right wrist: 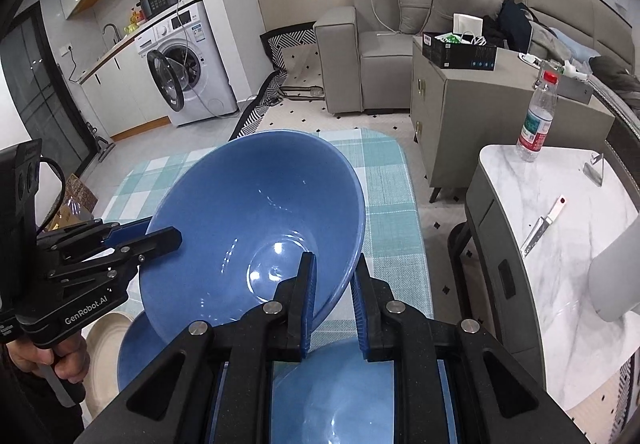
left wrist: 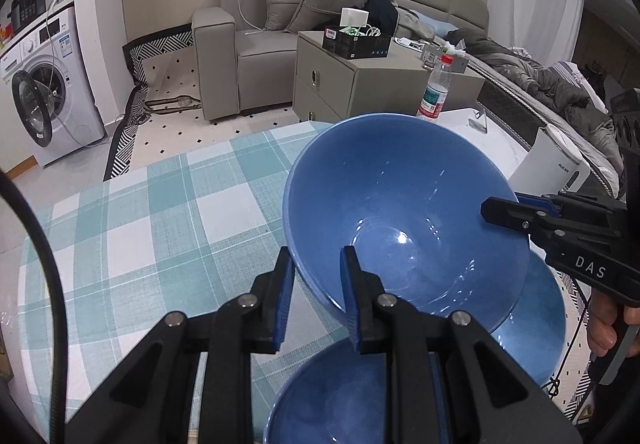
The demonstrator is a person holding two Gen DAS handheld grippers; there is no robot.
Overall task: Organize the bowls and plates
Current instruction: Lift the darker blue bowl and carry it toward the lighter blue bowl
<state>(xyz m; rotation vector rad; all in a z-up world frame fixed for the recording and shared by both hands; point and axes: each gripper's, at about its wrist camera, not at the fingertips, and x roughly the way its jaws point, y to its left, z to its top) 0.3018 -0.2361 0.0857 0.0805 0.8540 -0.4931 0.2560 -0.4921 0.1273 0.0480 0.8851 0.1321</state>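
Note:
A large blue bowl (left wrist: 400,211) is held tilted above the checked tablecloth (left wrist: 140,224); it also shows in the right wrist view (right wrist: 256,211). My left gripper (left wrist: 316,296) is shut on its near rim. My right gripper (right wrist: 334,296) is shut on the opposite rim, and shows at the right of the left wrist view (left wrist: 500,211). A second blue bowl (left wrist: 344,400) lies under the left gripper. Another blue dish (left wrist: 536,328) lies under the held bowl. A cream plate (right wrist: 104,340) lies at the lower left of the right wrist view.
A white marble side table (right wrist: 568,244) at the right carries a water bottle (right wrist: 538,115), a knife (right wrist: 542,222) and a white kettle (left wrist: 552,163). Beyond are a grey cabinet (left wrist: 352,83), a sofa (left wrist: 256,31) and a washing machine (left wrist: 52,83).

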